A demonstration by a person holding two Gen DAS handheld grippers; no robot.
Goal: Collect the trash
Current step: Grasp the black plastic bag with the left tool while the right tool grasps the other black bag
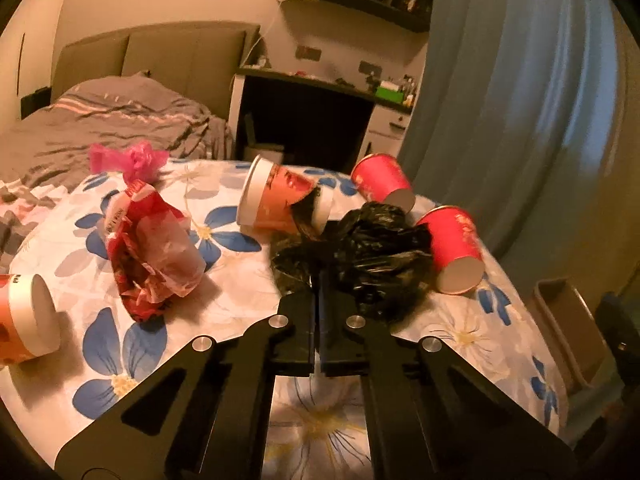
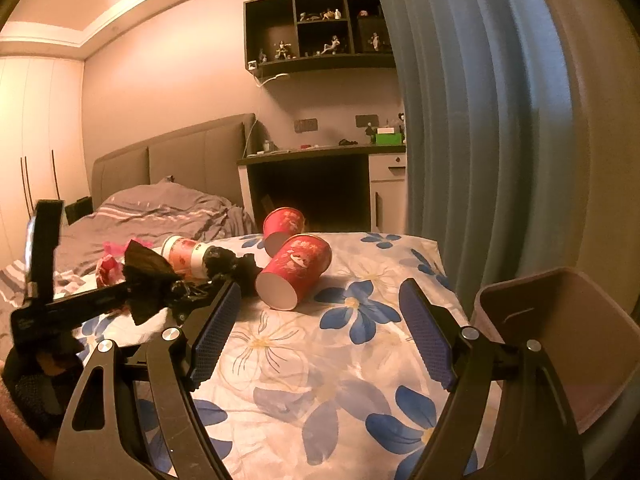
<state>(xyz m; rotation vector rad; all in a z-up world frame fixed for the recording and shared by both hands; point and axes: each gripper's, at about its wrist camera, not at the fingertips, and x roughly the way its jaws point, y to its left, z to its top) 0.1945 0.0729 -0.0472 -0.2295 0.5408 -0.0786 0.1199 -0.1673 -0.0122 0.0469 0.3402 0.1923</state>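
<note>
**A:** From the left camera, we see our left claw (image 1: 319, 280) pinched tight on the near edge of the black bag (image 1: 360, 252). The bag sits crumpled on the flowery desk (image 1: 224, 280), in the middle, touching the noodle cup (image 1: 276, 196) behind it and the red cup (image 1: 452, 248) beside it.

**B:** How will it feel?

**A:** We think very light, soft and squishy. It may be slippery too, so a thick fold is the best place to pinch. It cannot break.

**B:** And from the right camera?

**A:** Our right claw (image 2: 320, 328) is wide open with nothing in it, over the desk. The red cup (image 2: 294, 272) lies on its side just ahead. The bin (image 2: 560, 340) stands by the desk's right edge.

**B:** Is the cup easy?

**A:** We think it is light but can squash. We should hold it gently across the middle.
</note>
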